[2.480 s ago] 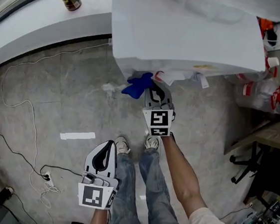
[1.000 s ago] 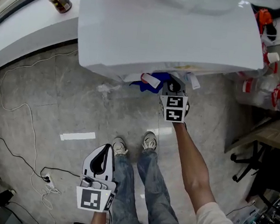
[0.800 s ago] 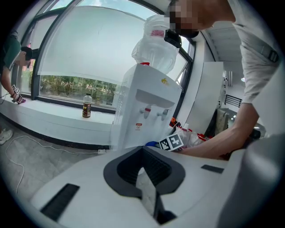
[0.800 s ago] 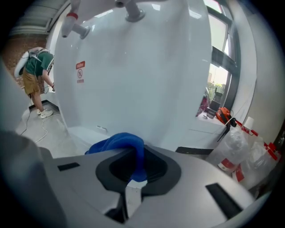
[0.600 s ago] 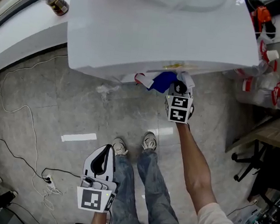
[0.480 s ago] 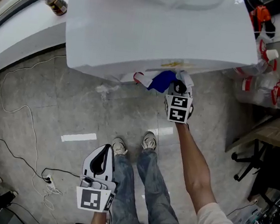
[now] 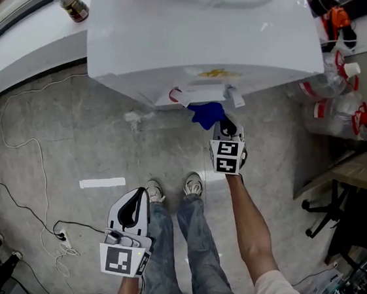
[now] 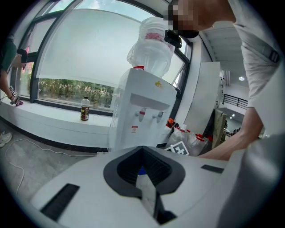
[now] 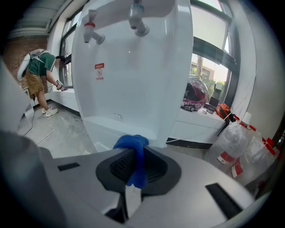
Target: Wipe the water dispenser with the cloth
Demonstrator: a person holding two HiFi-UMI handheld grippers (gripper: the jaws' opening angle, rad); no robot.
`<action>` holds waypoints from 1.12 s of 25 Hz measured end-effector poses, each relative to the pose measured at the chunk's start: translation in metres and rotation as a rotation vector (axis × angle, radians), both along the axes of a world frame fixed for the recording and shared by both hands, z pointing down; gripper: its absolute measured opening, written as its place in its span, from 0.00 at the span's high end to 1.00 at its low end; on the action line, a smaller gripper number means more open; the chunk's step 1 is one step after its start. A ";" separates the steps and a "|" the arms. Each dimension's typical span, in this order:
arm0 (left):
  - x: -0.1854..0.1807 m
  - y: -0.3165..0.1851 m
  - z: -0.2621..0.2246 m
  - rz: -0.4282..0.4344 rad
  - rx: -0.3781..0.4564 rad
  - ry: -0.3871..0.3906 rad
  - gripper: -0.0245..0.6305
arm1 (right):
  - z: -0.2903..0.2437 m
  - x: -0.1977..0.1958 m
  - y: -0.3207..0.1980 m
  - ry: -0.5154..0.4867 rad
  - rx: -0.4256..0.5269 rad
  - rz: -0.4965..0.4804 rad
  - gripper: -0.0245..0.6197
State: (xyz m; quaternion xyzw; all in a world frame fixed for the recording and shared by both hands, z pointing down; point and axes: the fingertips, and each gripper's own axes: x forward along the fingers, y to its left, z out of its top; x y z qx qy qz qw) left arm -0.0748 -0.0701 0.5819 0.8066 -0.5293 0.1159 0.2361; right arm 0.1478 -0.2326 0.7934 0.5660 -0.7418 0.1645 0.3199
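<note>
Right gripper view: the right gripper [image 9: 136, 164] has its jaws pinched on a blue cloth [image 9: 133, 147], which bunches above them close before the white water dispenser [image 9: 133, 67], below its taps; whether it touches cannot be told. In the left gripper view, the left gripper [image 8: 143, 171] hangs well apart, jaws pressed together and holding nothing.

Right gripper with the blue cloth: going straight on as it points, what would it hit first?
Most likely the water dispenser's white front panel below the taps; the cloth pinched in the right gripper would touch first. How near it is, I can't judge.
</note>
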 end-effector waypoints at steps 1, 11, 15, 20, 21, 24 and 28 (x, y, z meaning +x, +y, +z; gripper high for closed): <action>0.002 0.001 -0.003 0.002 0.005 -0.001 0.94 | -0.003 -0.002 0.008 -0.001 0.004 -0.010 0.90; 0.019 -0.001 -0.079 0.007 0.087 -0.019 0.94 | -0.129 -0.017 0.059 -0.101 0.158 -0.035 0.90; 0.025 -0.010 -0.129 0.008 0.142 -0.032 0.94 | -0.212 -0.018 0.069 -0.136 0.245 -0.050 0.90; 0.026 -0.027 -0.193 0.005 0.206 -0.061 0.94 | -0.307 -0.013 0.074 -0.184 0.327 -0.046 0.90; 0.024 -0.028 -0.205 -0.001 0.211 -0.067 0.94 | -0.324 -0.013 0.075 -0.192 0.333 -0.048 0.90; 0.022 -0.030 -0.238 -0.025 0.214 -0.069 0.94 | -0.375 -0.011 0.079 -0.214 0.372 -0.050 0.90; 0.030 -0.029 -0.279 -0.035 0.225 -0.071 0.94 | -0.442 -0.008 0.089 -0.243 0.409 -0.068 0.90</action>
